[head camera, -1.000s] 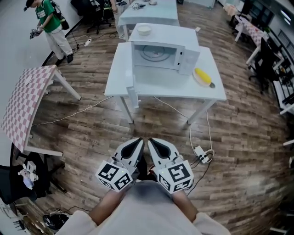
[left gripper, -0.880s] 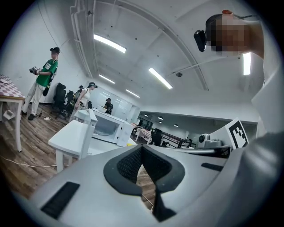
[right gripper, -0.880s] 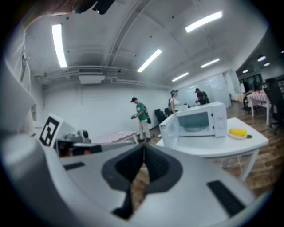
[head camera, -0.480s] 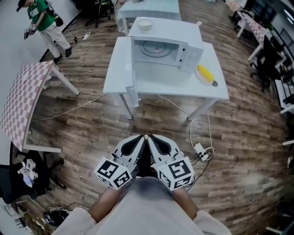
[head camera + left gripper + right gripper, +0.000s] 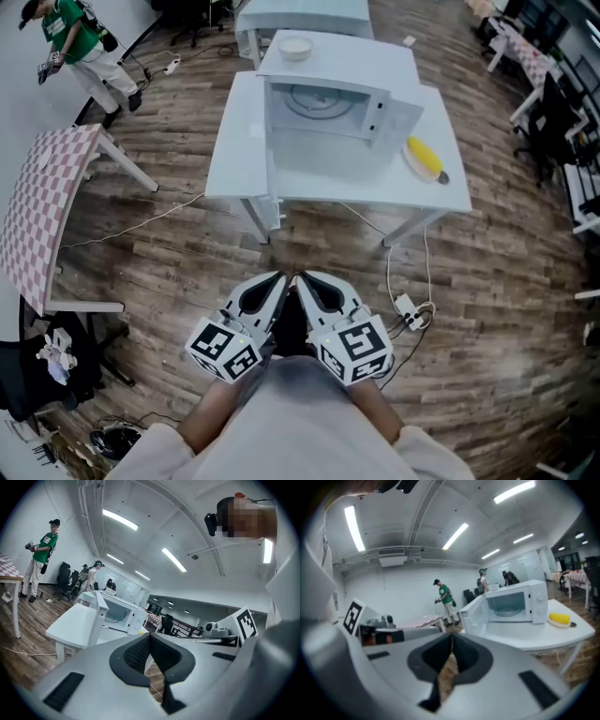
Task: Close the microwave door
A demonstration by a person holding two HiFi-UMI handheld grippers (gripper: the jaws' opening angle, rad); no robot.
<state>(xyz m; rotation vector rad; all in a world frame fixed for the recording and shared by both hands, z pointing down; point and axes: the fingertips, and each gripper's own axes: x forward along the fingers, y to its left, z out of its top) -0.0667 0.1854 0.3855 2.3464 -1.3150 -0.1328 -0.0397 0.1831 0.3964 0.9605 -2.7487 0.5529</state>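
A white microwave point(image 5: 330, 109) stands on a white table point(image 5: 361, 183), its cavity with the glass turntable showing. Its door point(image 5: 271, 178) hangs open at the left, swung out toward me past the table's front edge. My left gripper point(image 5: 278, 278) and right gripper point(image 5: 301, 278) are held side by side near my body, over the floor and well short of the table. Both are shut with nothing between the jaws. The microwave point(image 5: 123, 613) and open door point(image 5: 100, 603) show ahead of the left gripper point(image 5: 150, 637). The right gripper point(image 5: 452, 638) faces the microwave point(image 5: 518, 604) and door point(image 5: 473, 616).
A yellow corn cob on a plate point(image 5: 425, 159) lies right of the microwave. A bowl point(image 5: 296, 45) sits on a table behind. A checkered table point(image 5: 37, 206) stands left, a person in green point(image 5: 70, 37) beyond it. A power strip and cables point(image 5: 409, 309) lie on the wooden floor.
The table and microwave have come slightly nearer and larger in the head view. Both grippers stay shut together in front of me. The microwave door has not moved.
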